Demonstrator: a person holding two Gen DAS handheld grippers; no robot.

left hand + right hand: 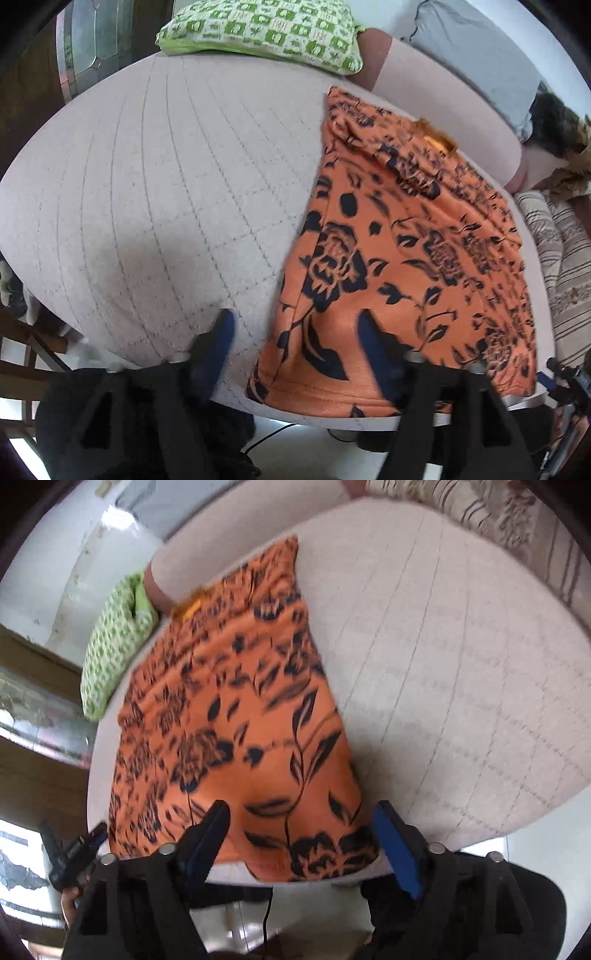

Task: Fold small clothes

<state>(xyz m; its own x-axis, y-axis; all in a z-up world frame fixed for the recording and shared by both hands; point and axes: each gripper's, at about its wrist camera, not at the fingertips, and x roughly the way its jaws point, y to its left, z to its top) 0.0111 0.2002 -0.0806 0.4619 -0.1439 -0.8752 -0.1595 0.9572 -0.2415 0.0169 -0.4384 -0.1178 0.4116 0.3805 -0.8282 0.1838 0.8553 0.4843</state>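
Observation:
An orange garment with a dark floral print lies flat on the pale quilted surface, its near hem at the front edge. My left gripper is open above the garment's near left corner. One finger is over bare quilt and the other over the cloth, and nothing is pinched. In the right wrist view the same garment runs away from me. My right gripper is open over its near right corner, the pads clear of the cloth.
A green patterned pillow and a grey pillow lie at the far side. A striped cushion borders the right. Bare quilt stretches right of the garment. Floor and a cable show below the front edge.

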